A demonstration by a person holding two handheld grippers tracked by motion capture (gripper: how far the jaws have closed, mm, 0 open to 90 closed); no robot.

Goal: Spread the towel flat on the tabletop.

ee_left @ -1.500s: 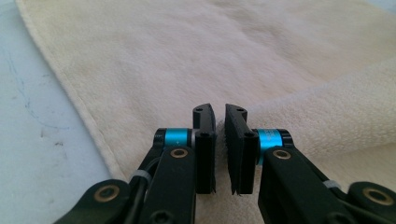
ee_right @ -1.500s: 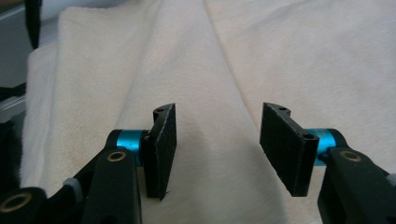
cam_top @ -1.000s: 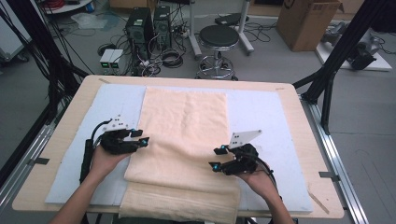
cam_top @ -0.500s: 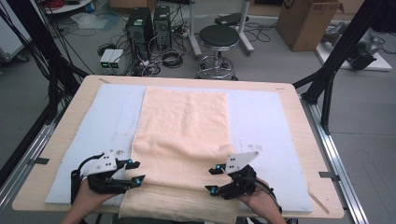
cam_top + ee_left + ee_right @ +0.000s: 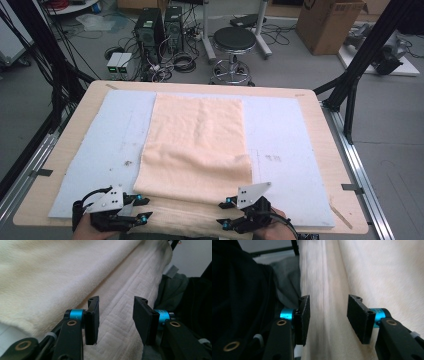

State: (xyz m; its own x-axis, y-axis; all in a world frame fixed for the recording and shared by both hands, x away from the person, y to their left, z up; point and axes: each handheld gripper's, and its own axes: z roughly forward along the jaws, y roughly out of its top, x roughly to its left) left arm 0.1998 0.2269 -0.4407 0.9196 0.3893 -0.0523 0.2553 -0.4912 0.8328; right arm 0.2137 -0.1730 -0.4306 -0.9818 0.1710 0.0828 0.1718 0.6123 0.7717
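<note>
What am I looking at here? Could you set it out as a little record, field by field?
Setting: wooden table topped with a pale blue mat
Main thing: cream towel, spread flat, its near end hanging over the table's near edge
Left gripper: at the towel's near left corner, jaws open over the towel's patterned border, just been closing
Right gripper: at the towel's near right side, jaws open, towel edge between them, just been closing
Behind table: stool, computer towers, cardboard box

The towel (image 5: 196,150) hangs past the table's near edge, its lower end cut off by the frame
</note>
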